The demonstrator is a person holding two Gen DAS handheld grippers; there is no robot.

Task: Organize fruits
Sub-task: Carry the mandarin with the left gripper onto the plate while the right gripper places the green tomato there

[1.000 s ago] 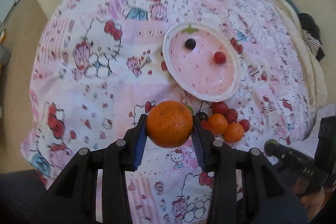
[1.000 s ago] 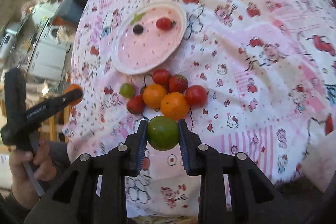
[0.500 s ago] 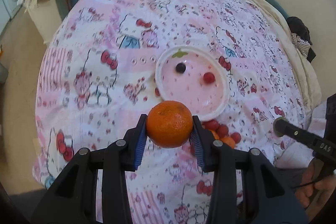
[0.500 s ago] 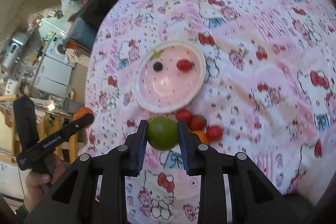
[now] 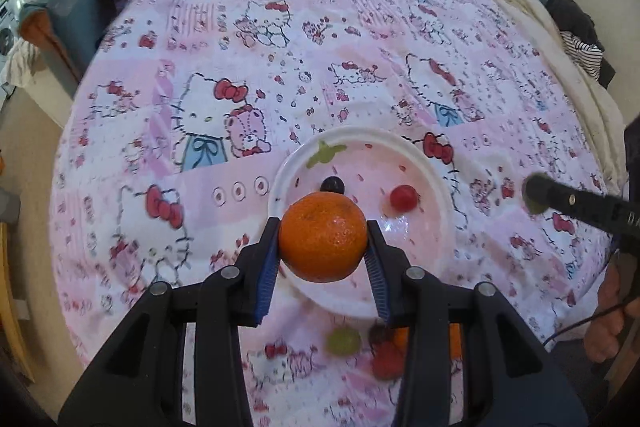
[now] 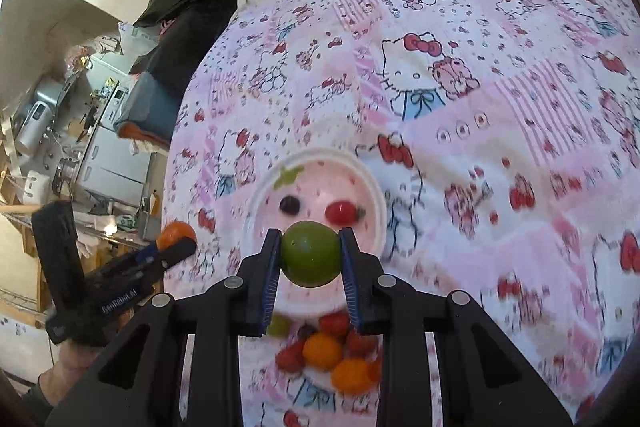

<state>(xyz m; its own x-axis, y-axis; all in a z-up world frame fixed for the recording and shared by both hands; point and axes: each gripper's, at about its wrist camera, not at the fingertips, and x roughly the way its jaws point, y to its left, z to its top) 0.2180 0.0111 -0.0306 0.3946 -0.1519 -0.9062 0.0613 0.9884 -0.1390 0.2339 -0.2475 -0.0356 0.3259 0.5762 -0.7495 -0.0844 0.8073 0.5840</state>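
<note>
**Pink cartoon-print bedspread, fruit sort**

Bedspread (image 5: pixel 208 155) w/ white plate (image 5: pixel 434 187) as ref. L gripper (image 5: pixel 322 259) clamps orange (image 5: pixel 322 237) over plate's near-left part. R gripper (image 6: pixel 310 263) clamps green fruit (image 6: pixel 310 253) over plate's near rim. On plate: dark berry (image 6: pixel 289 205), red tomato (image 6: pixel 340 211). Loose fruit pile (image 6: pixel 324 349) just below plate.

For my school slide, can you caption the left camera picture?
Left gripper carries an orange mandarin over the pink plate.
</note>
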